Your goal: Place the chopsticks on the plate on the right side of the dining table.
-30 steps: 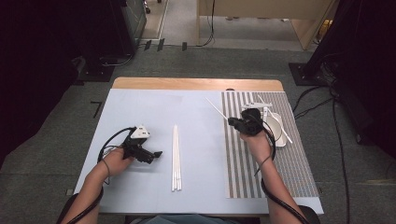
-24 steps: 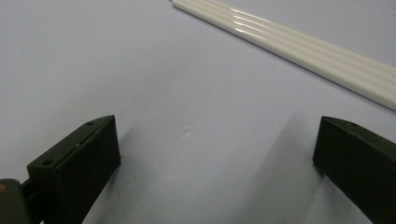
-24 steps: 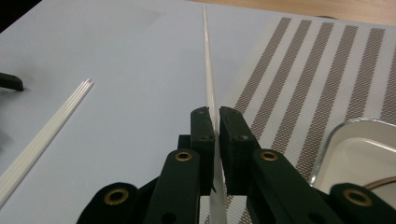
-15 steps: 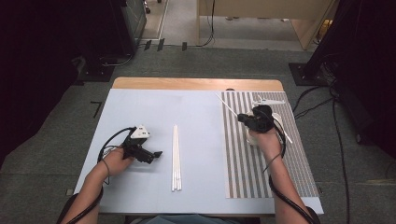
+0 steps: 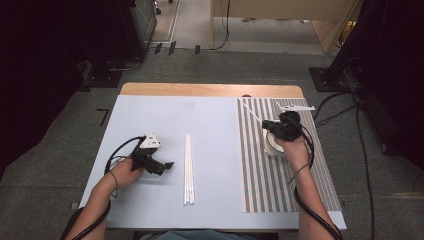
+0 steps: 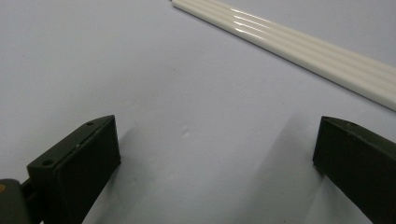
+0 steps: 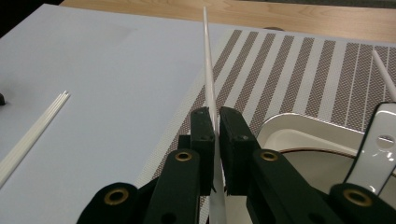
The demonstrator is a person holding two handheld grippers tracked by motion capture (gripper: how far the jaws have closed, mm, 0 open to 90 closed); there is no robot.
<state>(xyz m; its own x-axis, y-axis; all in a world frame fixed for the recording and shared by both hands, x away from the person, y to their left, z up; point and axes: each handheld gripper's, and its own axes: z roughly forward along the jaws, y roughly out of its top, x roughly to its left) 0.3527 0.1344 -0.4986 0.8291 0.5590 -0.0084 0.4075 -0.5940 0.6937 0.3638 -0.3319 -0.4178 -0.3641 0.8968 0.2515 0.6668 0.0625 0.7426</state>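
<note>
My right gripper [image 5: 268, 124] [image 7: 217, 127] is shut on one thin white stick [image 5: 250, 110] [image 7: 207, 79], which slants up and to the far left. It hovers over a white bowl [image 5: 270, 146] [image 7: 303, 135] on the striped placemat [image 5: 280, 185] [image 7: 289, 65]. A white spoon [image 5: 296, 107] [image 7: 376, 149] lies by the bowl's far side. Several white sticks [image 5: 188, 167] [image 6: 303, 49] [image 7: 32, 135] lie in a bundle on the pale blue sheet [image 5: 150, 120]. My left gripper [image 5: 167, 165] [image 6: 215, 158] rests open on the sheet just left of the bundle, with nothing between its jaws.
Another thin white stick [image 7: 384, 67] leans near the spoon. A strip of bare wood [image 5: 210, 90] runs along the table's far edge. Cables [image 5: 340, 107] trail off the table's right side onto the carpet.
My right gripper has carried the white stick to the right, to above the bowl. The left gripper and the bundle have stayed put.
</note>
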